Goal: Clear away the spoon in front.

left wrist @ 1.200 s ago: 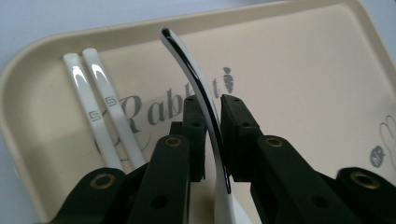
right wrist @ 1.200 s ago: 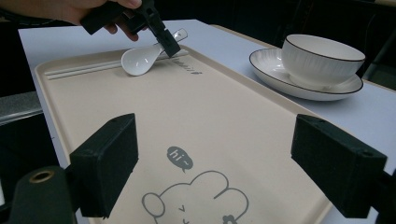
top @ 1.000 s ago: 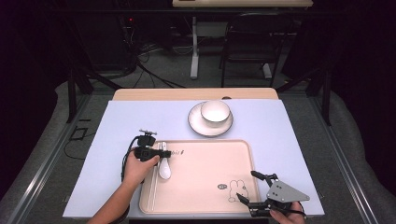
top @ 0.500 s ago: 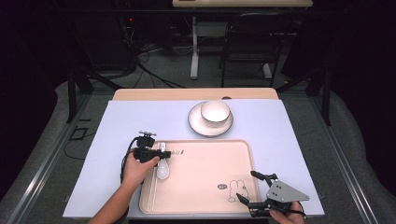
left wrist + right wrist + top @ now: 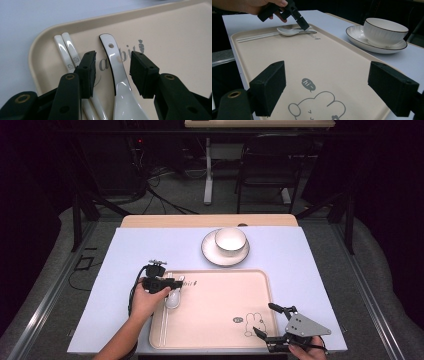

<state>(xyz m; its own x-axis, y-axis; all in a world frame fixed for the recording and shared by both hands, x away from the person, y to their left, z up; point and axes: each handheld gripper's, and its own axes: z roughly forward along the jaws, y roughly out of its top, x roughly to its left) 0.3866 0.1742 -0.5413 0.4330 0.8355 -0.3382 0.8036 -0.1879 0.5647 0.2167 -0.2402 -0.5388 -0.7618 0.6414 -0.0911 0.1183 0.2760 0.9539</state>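
Observation:
A white ceramic spoon (image 5: 117, 72) lies on the beige tray (image 5: 215, 305) at its left end, beside a pair of white chopsticks (image 5: 67, 50). My left gripper (image 5: 113, 58) hovers low over the spoon handle. Its jaws have just been opening and stand on either side of the handle, with the pads off it. In the high view the left gripper (image 5: 175, 283) sits above the spoon (image 5: 172, 300). My right gripper (image 5: 264, 320) is wide open at the tray's front right corner, over the rabbit print (image 5: 312, 107), and holds nothing.
A white bowl (image 5: 230, 240) stands on a dark-rimmed plate (image 5: 212, 254) behind the tray on the pale blue table cover. The chopsticks (image 5: 164, 325) run along the tray's left rim. Chairs, cables and desk legs stand beyond the table's far edge.
The left jaws look a little wider apart than before, and the spoon rests on the tray. Both hands have kept their places.

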